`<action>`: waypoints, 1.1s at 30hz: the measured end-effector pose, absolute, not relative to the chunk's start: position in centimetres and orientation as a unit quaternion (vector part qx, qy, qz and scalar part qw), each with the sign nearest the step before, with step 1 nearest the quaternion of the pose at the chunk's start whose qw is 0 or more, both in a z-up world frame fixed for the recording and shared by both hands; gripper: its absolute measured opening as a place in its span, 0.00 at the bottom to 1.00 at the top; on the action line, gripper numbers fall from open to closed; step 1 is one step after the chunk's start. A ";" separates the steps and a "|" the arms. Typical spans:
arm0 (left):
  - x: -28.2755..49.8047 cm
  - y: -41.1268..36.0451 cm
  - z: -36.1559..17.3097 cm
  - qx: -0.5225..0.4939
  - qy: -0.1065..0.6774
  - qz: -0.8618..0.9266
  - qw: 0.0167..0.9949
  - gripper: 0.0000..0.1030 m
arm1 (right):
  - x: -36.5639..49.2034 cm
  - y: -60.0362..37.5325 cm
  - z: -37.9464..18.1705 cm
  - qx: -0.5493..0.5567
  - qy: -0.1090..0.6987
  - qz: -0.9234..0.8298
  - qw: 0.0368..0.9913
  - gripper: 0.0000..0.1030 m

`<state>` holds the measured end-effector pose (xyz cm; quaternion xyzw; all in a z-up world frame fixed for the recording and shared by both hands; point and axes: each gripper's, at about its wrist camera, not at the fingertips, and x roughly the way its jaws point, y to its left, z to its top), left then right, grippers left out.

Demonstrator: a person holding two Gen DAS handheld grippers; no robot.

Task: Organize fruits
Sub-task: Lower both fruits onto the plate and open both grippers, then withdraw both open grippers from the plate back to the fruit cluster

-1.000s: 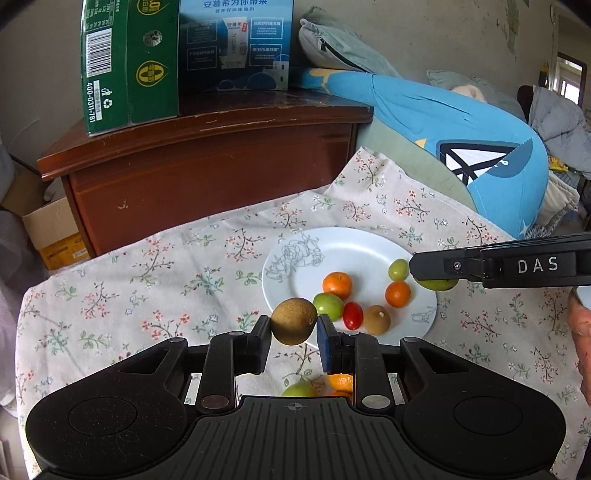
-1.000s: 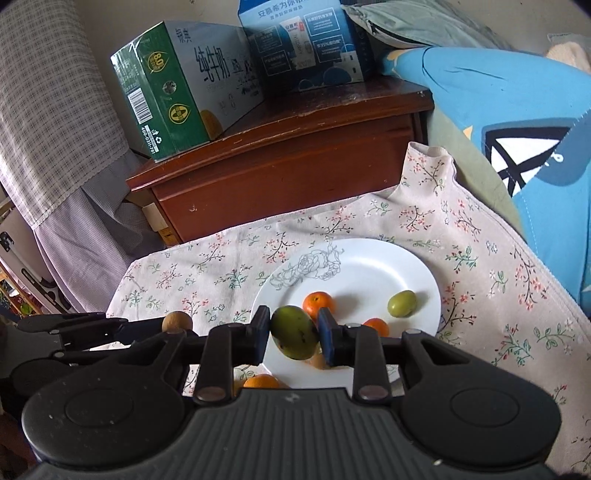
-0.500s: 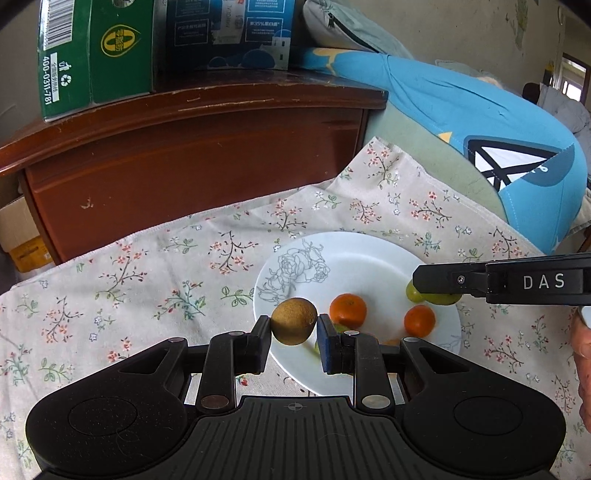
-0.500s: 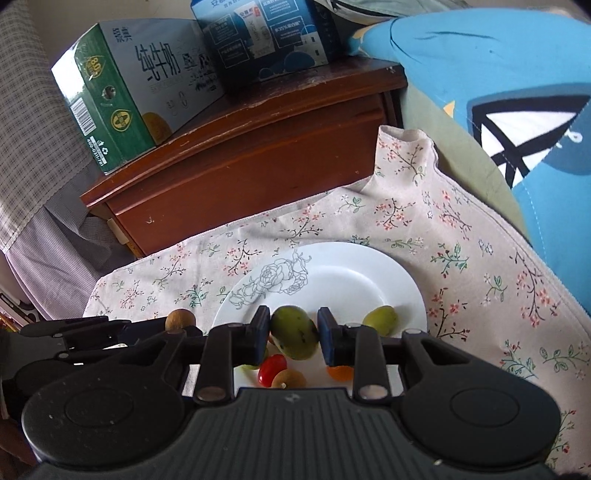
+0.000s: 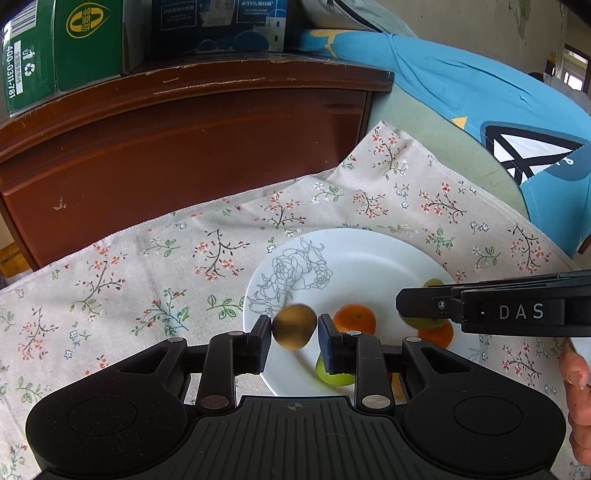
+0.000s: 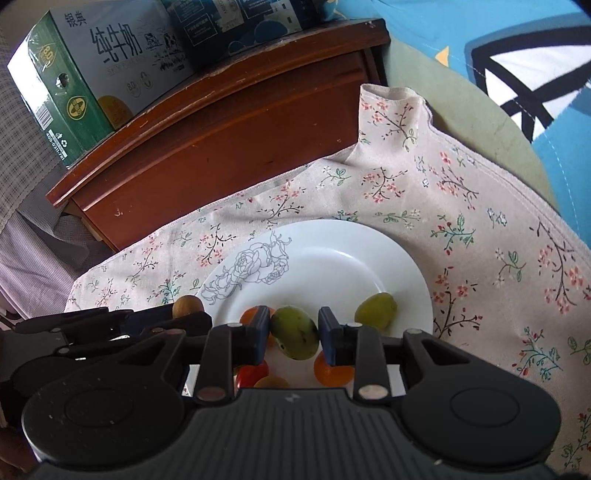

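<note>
My left gripper [image 5: 294, 334] is shut on a brown kiwi [image 5: 294, 326] and holds it over the near left rim of the white plate [image 5: 354, 254]. My right gripper [image 6: 294, 334] is shut on a green fruit [image 6: 295, 332] above the plate [image 6: 332, 258]. On the plate lie oranges [image 5: 354, 318], another green fruit [image 6: 376, 309], a green fruit [image 5: 334, 376] and a red cherry tomato [image 6: 252, 373]. In the left wrist view the right gripper [image 5: 400, 304] reaches in from the right over the plate. In the right wrist view the kiwi [image 6: 187, 305] shows at the left gripper's tip.
The plate rests on a floral cloth [image 5: 147, 288]. Behind it stands a brown wooden cabinet [image 5: 192, 147] carrying a green carton [image 6: 74, 81] and a blue carton [image 5: 221, 22]. A blue cushion [image 5: 498, 118] lies at the right.
Both grippers have moved forward and lower toward the plate, each still holding its fruit. The plate now looks larger and nearer in both views.
</note>
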<state>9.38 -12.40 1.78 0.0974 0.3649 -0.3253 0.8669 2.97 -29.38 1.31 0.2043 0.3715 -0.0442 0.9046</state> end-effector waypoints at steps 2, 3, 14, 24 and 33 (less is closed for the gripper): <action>9.3 -12.4 2.2 0.098 0.359 -0.327 0.869 0.26 | 2.9 -29.4 1.4 0.204 0.365 -0.047 0.907 0.30; 9.2 -12.4 2.4 0.096 0.357 -0.327 0.870 0.29 | 3.0 -29.5 1.6 0.206 0.364 -0.047 0.907 0.30; 7.7 -9.9 5.7 0.094 0.341 -0.291 0.889 0.75 | 1.7 -29.1 3.5 0.191 0.347 -0.045 0.917 0.38; 6.1 -5.3 5.4 0.081 0.381 -0.247 0.887 0.79 | -0.8 -27.2 3.4 0.179 0.366 -0.050 0.912 0.47; 4.2 -2.8 4.7 0.074 0.400 -0.233 0.883 0.79 | -3.8 -24.4 2.6 0.171 0.384 -0.018 0.907 0.47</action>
